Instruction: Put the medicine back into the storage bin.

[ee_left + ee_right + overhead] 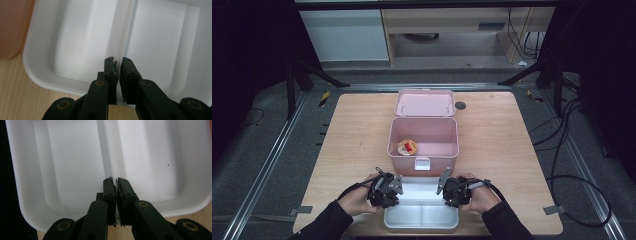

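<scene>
White 2-compartment tray, at the table's near edge: I judged it light, stiff, slippery plastic; left gripper and right gripper were clamped on its divider ends.

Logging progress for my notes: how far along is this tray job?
Done: the pink box stands open with a small food item inside. In hand: left gripper and right gripper pinch the white tray at its dividers. Left, probably: lifting the tray toward the box.
</scene>
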{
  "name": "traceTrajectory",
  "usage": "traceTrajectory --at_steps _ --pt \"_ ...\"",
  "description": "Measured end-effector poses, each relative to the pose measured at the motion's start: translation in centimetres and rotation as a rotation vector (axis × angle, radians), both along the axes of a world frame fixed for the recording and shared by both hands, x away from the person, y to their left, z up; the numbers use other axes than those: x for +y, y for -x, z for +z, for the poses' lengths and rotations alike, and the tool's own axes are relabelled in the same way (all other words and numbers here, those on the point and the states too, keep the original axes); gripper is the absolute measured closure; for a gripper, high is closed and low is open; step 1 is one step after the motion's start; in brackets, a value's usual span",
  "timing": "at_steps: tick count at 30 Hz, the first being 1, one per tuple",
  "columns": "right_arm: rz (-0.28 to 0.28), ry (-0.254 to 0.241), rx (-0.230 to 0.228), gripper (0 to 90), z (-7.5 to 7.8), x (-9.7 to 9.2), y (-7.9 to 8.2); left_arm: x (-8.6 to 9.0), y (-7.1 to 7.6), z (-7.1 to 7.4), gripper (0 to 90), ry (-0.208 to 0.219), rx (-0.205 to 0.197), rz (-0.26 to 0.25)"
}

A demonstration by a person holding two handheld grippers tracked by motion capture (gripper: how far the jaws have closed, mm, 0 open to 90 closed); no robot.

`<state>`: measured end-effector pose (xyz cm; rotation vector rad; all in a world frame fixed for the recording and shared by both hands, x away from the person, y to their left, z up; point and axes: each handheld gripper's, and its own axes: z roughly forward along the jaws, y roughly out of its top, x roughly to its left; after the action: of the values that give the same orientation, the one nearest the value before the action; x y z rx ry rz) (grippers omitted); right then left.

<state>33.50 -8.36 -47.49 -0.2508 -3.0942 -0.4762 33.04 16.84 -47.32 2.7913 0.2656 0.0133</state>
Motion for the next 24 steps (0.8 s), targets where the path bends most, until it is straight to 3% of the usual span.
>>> traceTrajectory --at_steps 5,7,15,24 --pt "0.016 0.002 -0.007 86.1 0.3 0.0 0.0 0.1 -0.1 0.6 85.0 0.009 0.022 -0.013" --pt "0.019 0.001 -0.004 86.2 0.8 0.0 0.2 0.2 0.1 1.2 85.3 0.015 0.012 -0.024" --pt "0.025 -0.024 -0.017 86.3 3.3 -0.4 1.3 0.3 1.3 3.7 86.2 0.034 -0.008 -0.06" --pt "0.029 -0.035 -0.003 86.9 5.9 -0.5 2.6 0.6 2.3 6.2 86.7 0.063 -0.011 -0.097"
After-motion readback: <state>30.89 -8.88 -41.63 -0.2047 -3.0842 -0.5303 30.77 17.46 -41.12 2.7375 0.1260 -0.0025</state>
